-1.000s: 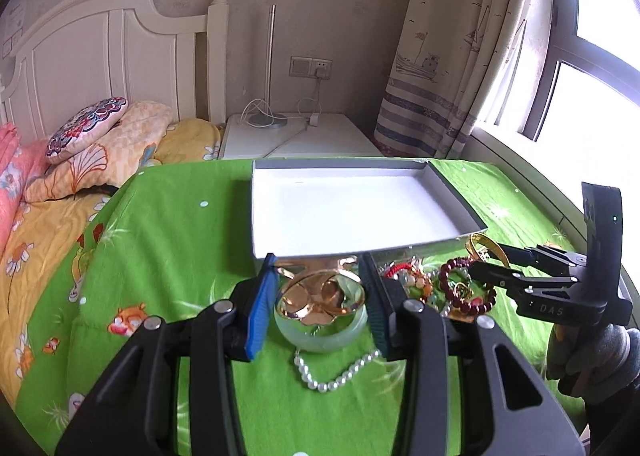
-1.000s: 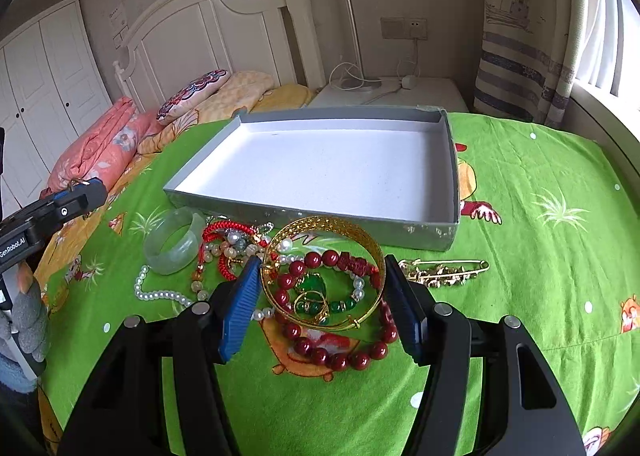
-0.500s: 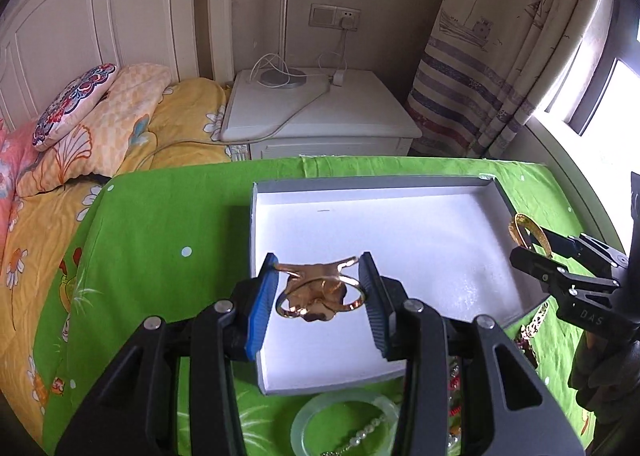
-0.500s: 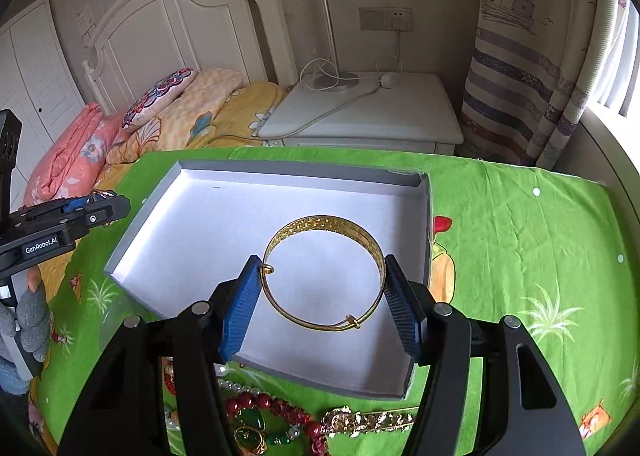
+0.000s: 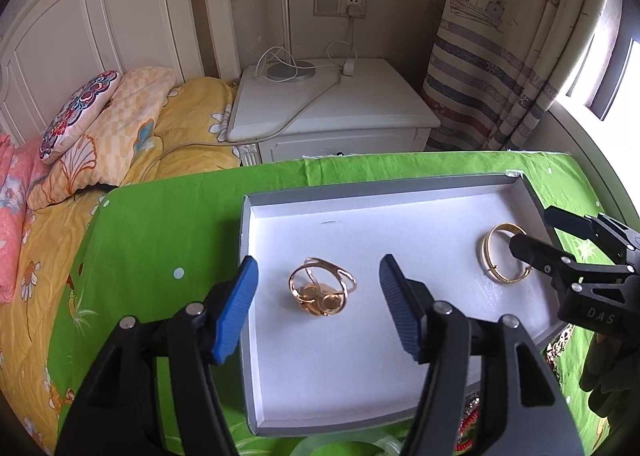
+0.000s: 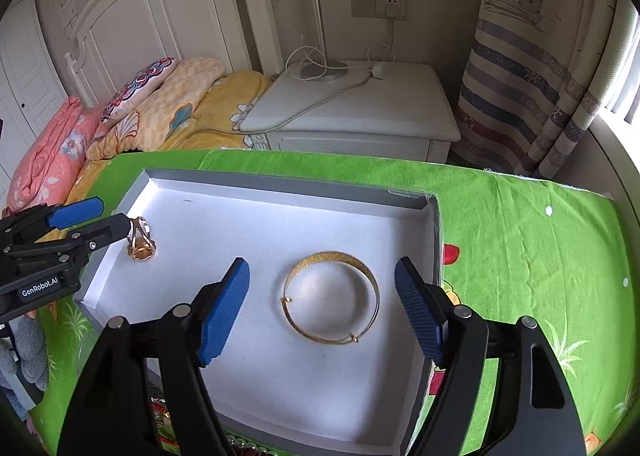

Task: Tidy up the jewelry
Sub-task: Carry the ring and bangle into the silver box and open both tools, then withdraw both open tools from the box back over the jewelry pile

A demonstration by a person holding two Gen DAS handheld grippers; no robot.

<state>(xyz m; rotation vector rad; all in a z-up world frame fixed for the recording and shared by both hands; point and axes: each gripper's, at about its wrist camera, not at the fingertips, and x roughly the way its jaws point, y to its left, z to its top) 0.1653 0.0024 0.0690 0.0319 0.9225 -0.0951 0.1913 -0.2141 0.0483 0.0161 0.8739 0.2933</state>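
A: Starting nearest the cameras, what are the tools doing?

B: The left gripper (image 5: 318, 306) is hanging over the near left part of the grey tray (image 5: 250, 340), and its jaws are opening. The rose-gold bracelet (image 5: 322, 292) is lying on the white tray floor between the blue pads (image 5: 234, 308), with a clear gap on both sides, so nothing is pressing on it.

A: And the other one?

B: The right gripper (image 6: 322, 310) is doing the same on the right side of the tray (image 6: 436, 240). Its jaws are opening too, and the gold bangle (image 6: 332, 298) is lying flat between them, touching neither pad.

A: Are the two pieces sitting together?

B: No, they are lying well apart on the tray floor, the rose-gold one to the left and the bangle (image 5: 504, 254) to the right. In the right wrist view the left gripper (image 6: 116, 222) is showing at the tray's left wall, with the rose-gold bracelet (image 6: 140, 244) just at its tips.

A: Is anything lying nearer than the tray?

B: Along the near edge, bits of other jewelry are peeking out on the green cloth (image 5: 168, 208): a pale green bangle (image 5: 320, 448) and some red beads (image 5: 468, 428), mostly hidden by the fingers.

A: And farther back?

B: Beyond the cloth, a white nightstand (image 5: 332, 112) is standing with a lamp base and cables on it. A bed with pillows (image 5: 104, 120) is lying to its left, and a striped curtain (image 5: 504, 68) is hanging to the right.
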